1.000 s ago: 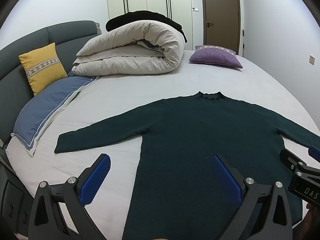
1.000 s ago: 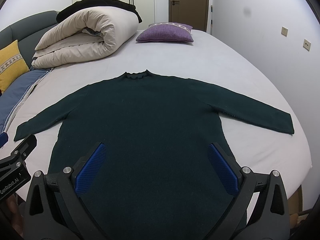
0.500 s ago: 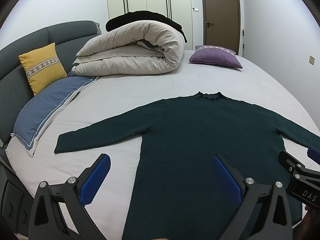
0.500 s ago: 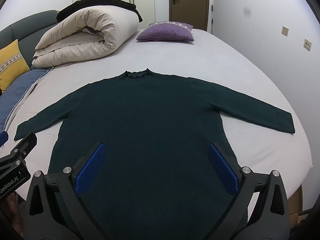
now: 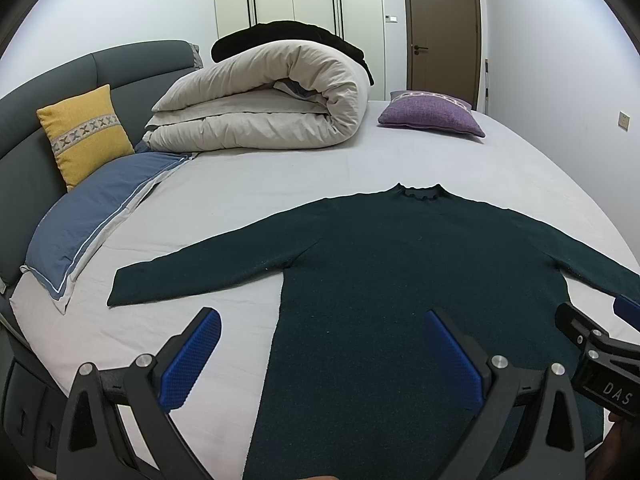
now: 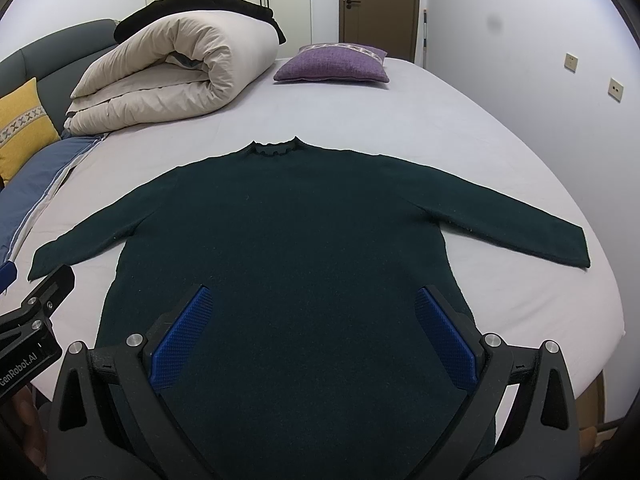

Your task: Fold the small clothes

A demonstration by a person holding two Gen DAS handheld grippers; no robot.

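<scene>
A dark green sweater (image 6: 288,248) lies flat on the bed (image 6: 460,120), front or back up I cannot tell, neck away from the cameras and both sleeves spread out to the sides. The left gripper (image 5: 320,360) hangs over the sweater's left edge near the hem, its blue-padded fingers (image 5: 192,356) spread wide and holding nothing; one pad sits over bare sheet, the other over the knit. The right gripper (image 6: 314,340) hangs above the lower middle of the sweater, fingers (image 6: 182,336) likewise released and wide apart, clear of the cloth.

In the left wrist view the side of the right gripper shows the letters "DAS". In the right wrist view the side of the left gripper reads "GenRobot.AI", its first letter cut off.

Farther up the bed are a rolled cream duvet (image 5: 264,108), a purple cushion (image 6: 332,65), a yellow cushion (image 5: 84,132) and a blue pillow (image 5: 92,216).
</scene>
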